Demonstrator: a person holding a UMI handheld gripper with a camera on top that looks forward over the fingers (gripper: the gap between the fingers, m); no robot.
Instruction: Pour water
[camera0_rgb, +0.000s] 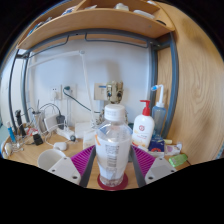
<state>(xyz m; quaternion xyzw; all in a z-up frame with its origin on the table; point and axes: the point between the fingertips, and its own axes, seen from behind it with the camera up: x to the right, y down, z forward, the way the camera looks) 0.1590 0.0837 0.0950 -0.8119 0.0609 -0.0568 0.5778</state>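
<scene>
The jaws are closing on a clear water bottle (113, 145), its body pressed between both pink pads (84, 160) as it is standing upright on the wooden counter (35, 155). Judging so, the grasp is finishing; lifting and tipping toward a vessel, unseen here, comes next.

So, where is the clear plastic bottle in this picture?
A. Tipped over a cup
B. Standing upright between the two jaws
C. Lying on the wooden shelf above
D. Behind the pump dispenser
B: the clear plastic bottle stands upright between the pink pads of the gripper, while the pump dispenser sits beyond it to one side.
</scene>
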